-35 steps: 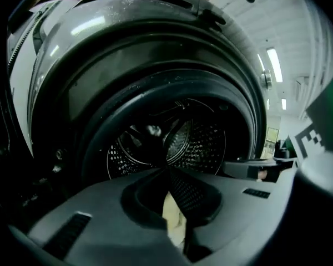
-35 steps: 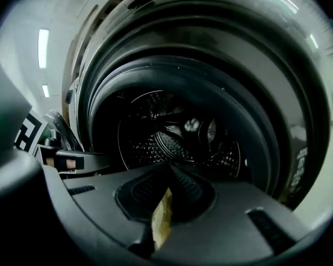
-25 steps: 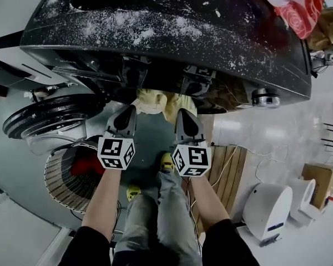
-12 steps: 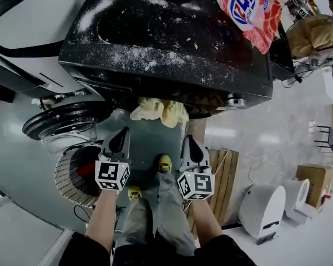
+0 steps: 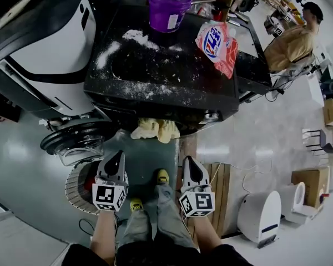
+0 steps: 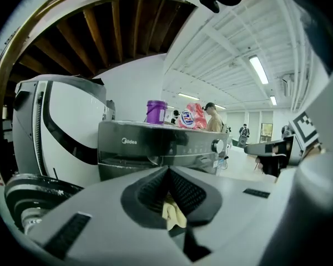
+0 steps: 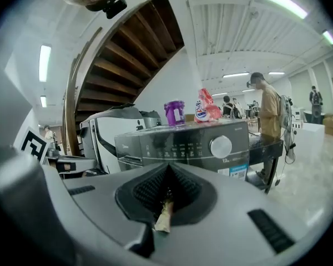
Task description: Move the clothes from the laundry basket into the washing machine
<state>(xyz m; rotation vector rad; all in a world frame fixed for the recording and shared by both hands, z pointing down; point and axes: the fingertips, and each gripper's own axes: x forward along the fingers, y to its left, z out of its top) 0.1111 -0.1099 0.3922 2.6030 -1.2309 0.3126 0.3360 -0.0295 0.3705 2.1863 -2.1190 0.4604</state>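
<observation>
A yellow cloth hangs out of the front opening of the dark washing machine, whose round door stands open to the left. The woven laundry basket sits on the floor below the door with a red garment in it. My left gripper and right gripper hover side by side in front of the machine, well short of the cloth, both shut and empty. In the left gripper view the yellow cloth shows under the shut jaws, and in the right gripper view the yellow cloth does too.
A purple tub and a red-and-white detergent bag stand on the powder-dusted machine top. A large white appliance is to the left, a white device and a wooden pallet on the right. A person stands behind the machine.
Both grippers have drawn back from the yellow cloth at the machine's mouth and risen, still shut. The head view has lifted, so the machine's top and the room behind it show.
</observation>
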